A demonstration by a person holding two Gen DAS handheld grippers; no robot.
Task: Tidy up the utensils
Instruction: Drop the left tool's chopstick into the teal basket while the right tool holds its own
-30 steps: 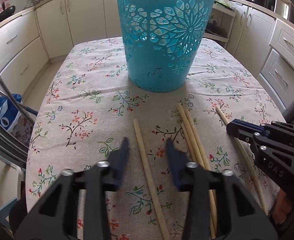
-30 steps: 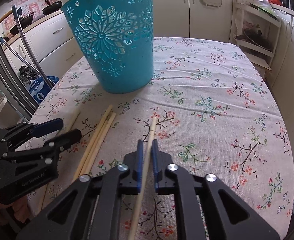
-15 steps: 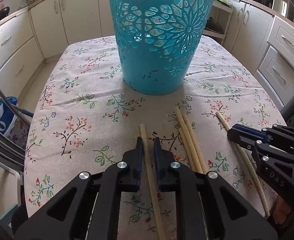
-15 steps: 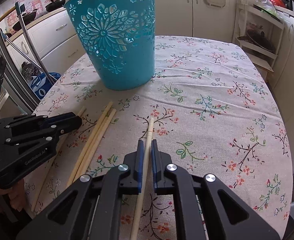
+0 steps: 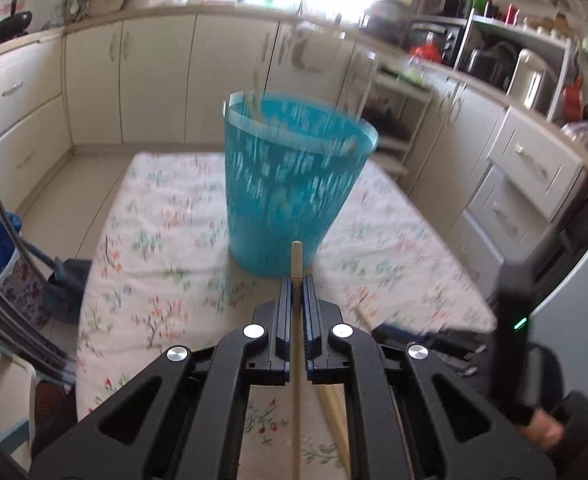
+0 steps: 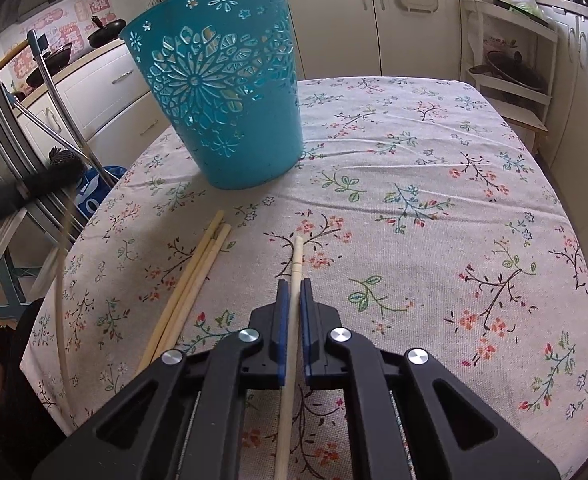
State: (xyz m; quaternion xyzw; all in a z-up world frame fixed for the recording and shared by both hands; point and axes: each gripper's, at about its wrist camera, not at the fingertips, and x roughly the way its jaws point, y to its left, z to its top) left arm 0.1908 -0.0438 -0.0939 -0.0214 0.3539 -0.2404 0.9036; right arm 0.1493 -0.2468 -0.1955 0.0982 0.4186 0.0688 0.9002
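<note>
I'm holding one chopstick [image 5: 296,280] in the L gripper [image 5: 297,280], jaws clamped tight on it, stick lying along the fingers w/ its tip pointing fwd at the blue basket [image 5: 294,184]. Basket is sitting straight ahead on the floral tablecloth [image 5: 162,248], rim open upward, view blurry. R gripper [image 6: 293,286] is pinching a second chopstick [image 6: 296,256], also lengthwise, low over the cloth; basket is lying ahead and to its left. Three loose chopsticks [image 6: 198,272] are resting beside it on the left. I judge the L is nearer the rim, so it drops first, tip tilting down.
</note>
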